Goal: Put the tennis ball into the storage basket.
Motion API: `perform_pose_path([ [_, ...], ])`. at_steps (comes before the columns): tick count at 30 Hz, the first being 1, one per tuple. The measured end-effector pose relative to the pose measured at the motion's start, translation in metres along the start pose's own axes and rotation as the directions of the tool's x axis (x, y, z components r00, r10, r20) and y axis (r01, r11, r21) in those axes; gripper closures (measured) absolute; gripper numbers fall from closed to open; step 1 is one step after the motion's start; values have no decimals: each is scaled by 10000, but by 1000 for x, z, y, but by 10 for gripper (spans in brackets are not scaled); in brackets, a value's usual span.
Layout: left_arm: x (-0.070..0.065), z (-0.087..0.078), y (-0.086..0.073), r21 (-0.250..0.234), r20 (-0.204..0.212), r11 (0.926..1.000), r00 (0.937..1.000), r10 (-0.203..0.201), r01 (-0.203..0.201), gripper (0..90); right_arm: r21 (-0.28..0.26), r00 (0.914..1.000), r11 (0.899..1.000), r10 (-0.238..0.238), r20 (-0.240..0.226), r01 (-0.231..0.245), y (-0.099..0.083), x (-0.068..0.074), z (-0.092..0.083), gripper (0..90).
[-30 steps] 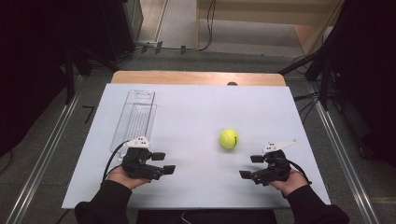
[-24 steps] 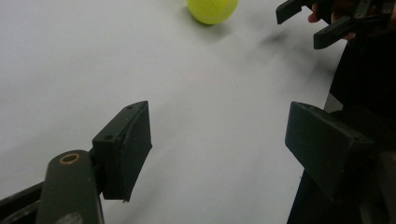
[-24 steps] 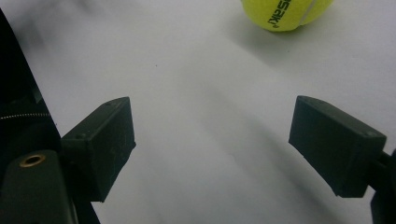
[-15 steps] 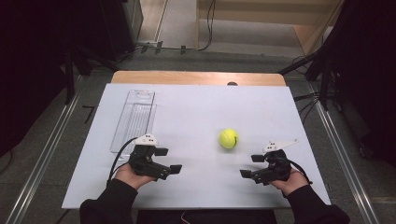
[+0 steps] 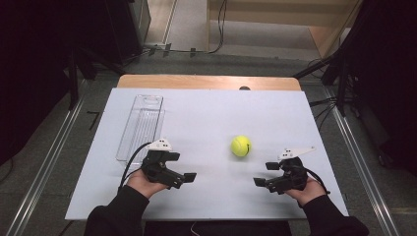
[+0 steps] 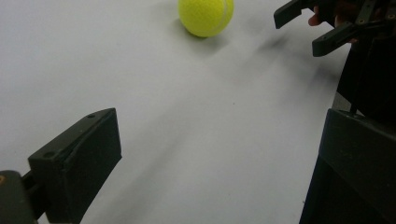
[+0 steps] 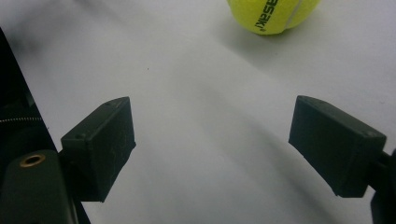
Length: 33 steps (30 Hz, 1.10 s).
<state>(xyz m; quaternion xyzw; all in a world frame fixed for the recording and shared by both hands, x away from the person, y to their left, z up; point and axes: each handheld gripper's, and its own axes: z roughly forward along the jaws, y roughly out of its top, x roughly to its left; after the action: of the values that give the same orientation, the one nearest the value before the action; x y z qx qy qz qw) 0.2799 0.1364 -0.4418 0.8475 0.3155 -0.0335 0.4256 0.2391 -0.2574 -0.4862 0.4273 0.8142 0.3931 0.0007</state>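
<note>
A yellow tennis ball lies on the white table top, right of the middle. My left gripper is held low at the front left, open and empty, with its jaws pointing right toward the ball. In the left gripper view the ball sits far ahead of my open left gripper, and the right gripper shows at the top right. My right gripper is open and empty at the front right, just short of the ball. In the right gripper view the ball lies ahead of that open right gripper.
A clear plastic tray lies lengthwise at the table's left, behind the left hand. A wooden strip runs along the far edge, with a small dark object on it. Metal rails and cables flank the table on the floor.
The left gripper has shifted a little to the right, toward the table's middle, with its jaws still apart. The right gripper and the ball have stayed where they were.
</note>
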Motion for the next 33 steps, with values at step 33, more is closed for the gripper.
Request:
perform_pose_path([
  [33, 3, 23, 46, 282, 157, 9992, 9995, 283, -287, 0, -20, 9998, 10000, -66, 187, 67, -1, 1, -1, 184],
])
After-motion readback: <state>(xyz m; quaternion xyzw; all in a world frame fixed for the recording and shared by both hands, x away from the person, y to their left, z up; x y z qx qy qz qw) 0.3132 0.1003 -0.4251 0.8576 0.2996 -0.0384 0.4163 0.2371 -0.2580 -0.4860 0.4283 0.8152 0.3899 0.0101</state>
